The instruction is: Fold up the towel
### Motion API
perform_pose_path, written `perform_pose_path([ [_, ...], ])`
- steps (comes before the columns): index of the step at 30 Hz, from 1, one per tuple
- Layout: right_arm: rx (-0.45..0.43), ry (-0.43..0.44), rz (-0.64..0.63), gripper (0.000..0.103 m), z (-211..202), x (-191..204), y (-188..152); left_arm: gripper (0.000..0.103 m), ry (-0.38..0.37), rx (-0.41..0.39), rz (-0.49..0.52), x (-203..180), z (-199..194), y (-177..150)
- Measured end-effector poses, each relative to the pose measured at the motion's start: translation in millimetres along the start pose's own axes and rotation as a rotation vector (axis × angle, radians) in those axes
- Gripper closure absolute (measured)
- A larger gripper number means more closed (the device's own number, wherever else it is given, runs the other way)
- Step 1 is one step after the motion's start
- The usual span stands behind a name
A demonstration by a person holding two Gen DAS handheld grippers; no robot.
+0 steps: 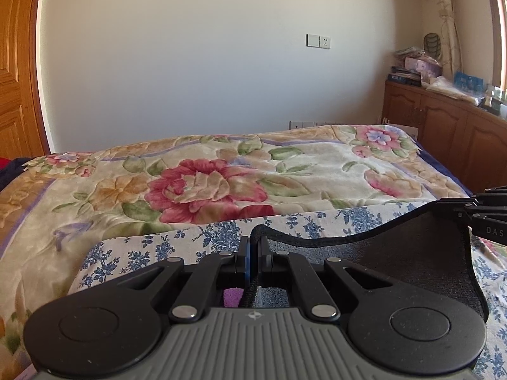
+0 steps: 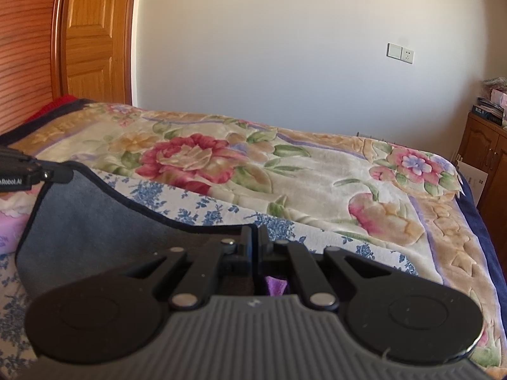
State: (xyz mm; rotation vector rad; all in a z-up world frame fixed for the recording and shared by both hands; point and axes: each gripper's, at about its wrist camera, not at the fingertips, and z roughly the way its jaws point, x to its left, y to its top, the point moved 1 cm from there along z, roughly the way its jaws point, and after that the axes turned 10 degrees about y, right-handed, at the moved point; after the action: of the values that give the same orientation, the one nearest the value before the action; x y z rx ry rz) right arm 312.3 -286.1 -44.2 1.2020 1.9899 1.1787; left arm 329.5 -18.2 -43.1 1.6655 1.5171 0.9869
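A dark grey towel (image 1: 412,262) with a black hem hangs stretched between my two grippers above the bed. My left gripper (image 1: 253,240) is shut on the towel's upper left corner. My right gripper (image 2: 255,232) is shut on the upper right corner of the towel (image 2: 82,221). In the left wrist view the right gripper (image 1: 475,210) shows at the right edge, holding the hem. In the right wrist view the left gripper (image 2: 47,174) shows at the left edge, holding the hem. The towel's top edge sags between them. A purple patch shows under each gripper.
A blue-flowered white cloth (image 1: 152,250) lies under the towel on a floral blanket (image 1: 206,183) covering the bed. A wooden cabinet (image 1: 443,126) with clutter stands at the right. A wooden door (image 2: 92,38) and red item (image 2: 60,101) are at the left.
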Motion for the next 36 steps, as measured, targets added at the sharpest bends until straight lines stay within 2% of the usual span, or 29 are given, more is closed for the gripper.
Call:
perform_pose_path([
  [11,0.036,-0.022,0.0,0.099,25.8,-9.8,-11.9,0.098,0.012,0.021,0.016,-3.9,27.7,-9.3],
  [23,0.073,-0.028,0.031,0.099,48.1,-18.4,-25.4,0.098,0.058,0.059,0.031,0.0,57.8,-22.0],
  [36,0.125,-0.035,0.041,0.099,63.4,-23.0,-38.7,0.098,0.083,0.084,0.084,-8.6,79.4,-34.5],
])
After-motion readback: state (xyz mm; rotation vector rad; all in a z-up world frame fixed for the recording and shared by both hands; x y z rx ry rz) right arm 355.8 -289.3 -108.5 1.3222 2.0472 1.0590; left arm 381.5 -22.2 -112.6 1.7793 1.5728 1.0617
